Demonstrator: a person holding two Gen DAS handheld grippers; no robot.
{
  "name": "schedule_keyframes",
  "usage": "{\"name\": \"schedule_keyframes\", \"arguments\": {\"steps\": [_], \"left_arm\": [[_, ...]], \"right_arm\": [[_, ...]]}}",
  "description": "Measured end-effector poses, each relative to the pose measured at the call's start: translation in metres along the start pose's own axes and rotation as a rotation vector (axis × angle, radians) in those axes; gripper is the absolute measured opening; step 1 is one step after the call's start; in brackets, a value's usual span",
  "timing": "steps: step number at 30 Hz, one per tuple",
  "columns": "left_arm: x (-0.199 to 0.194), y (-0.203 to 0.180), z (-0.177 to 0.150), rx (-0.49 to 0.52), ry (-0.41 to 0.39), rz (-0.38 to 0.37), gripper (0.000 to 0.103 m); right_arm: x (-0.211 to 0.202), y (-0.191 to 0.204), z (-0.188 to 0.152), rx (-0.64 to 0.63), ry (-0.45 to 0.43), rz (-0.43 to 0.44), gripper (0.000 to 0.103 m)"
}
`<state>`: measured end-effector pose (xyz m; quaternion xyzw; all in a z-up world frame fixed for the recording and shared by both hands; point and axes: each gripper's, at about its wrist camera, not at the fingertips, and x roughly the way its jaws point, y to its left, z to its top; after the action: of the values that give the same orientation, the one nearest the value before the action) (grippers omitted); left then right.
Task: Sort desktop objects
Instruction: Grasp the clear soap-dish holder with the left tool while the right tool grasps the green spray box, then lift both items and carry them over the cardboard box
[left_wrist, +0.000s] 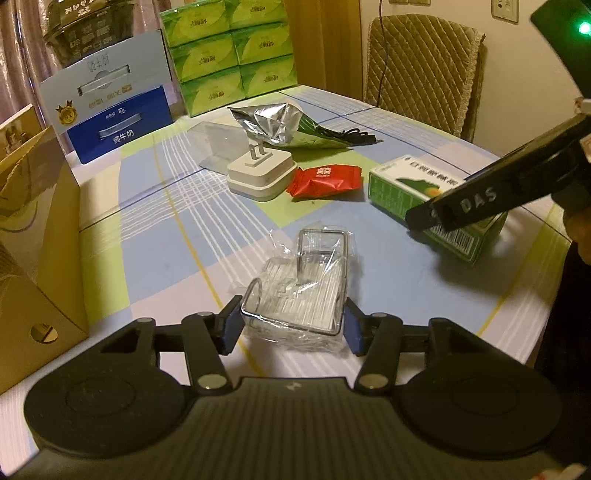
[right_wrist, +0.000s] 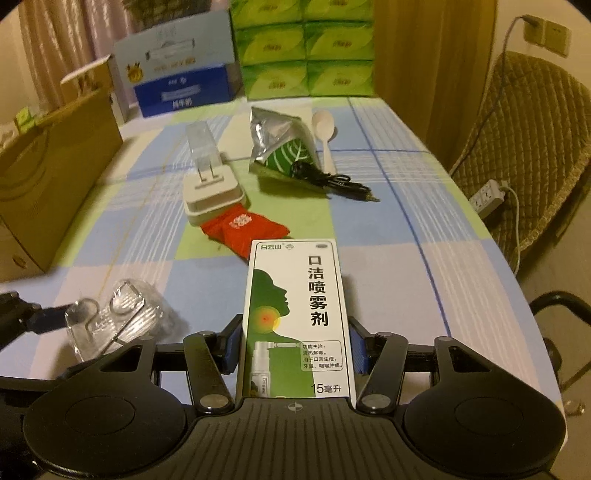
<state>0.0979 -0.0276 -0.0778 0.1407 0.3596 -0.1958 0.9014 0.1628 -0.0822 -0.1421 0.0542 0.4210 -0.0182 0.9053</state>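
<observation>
- Left gripper (left_wrist: 291, 328) was clamped on a clear wrapped packet (left_wrist: 301, 288), its blue pads touching the packet's two sides at the near end.
- Right gripper (right_wrist: 295, 347) straddled a green-and-white spray box (right_wrist: 295, 317); the pads sat against the box's long sides, gripping it.
- That box lay flat on the checked tablecloth (right_wrist: 406, 258), near the table's right edge, its long axis running away from the camera.
- Packet lay to the left of the box, apart from it.
- Just beyond the box was a red sachet (right_wrist: 245, 230), touching a white charger (right_wrist: 212, 195) with its prongs up.
- Farther off lay a foil-and-green pouch (right_wrist: 282, 144), with a black cable (right_wrist: 332, 181) at its near side and a white spoon (right_wrist: 325, 133) to its right.
- Clear plastic case (right_wrist: 201, 146) stood behind the charger.
- At the far end were a blue milk carton (right_wrist: 177, 70) and stacked green tissue packs (right_wrist: 306, 55).
</observation>
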Motion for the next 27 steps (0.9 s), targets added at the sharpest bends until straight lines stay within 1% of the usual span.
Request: {"name": "schedule_keyframes", "arguments": {"steps": [7,14,17,20,27], "left_arm": [[-0.015,0.001,0.004,-0.044,-0.033,-0.001,0.049],[-0.035,0.005,0.018,-0.108,-0.079,0.028,0.049],[-0.045,0.009,0.024,-0.137,-0.091,0.052,0.049],[-0.058,0.015,0.027,-0.178,-0.102,0.071,0.049],[-0.092,0.038,0.038,-0.222,-0.135,0.132,0.049]], "right_arm": [[-0.019,-0.001,-0.004,0.031,-0.015,0.021,0.053],[-0.039,0.008,0.002,0.014,-0.051,0.029,0.053],[-0.049,0.015,0.008,0.002,-0.074,0.038,0.053],[-0.059,0.027,0.017,-0.019,-0.102,0.059,0.053],[-0.078,0.068,0.046,-0.076,-0.17,0.142,0.053]]}}
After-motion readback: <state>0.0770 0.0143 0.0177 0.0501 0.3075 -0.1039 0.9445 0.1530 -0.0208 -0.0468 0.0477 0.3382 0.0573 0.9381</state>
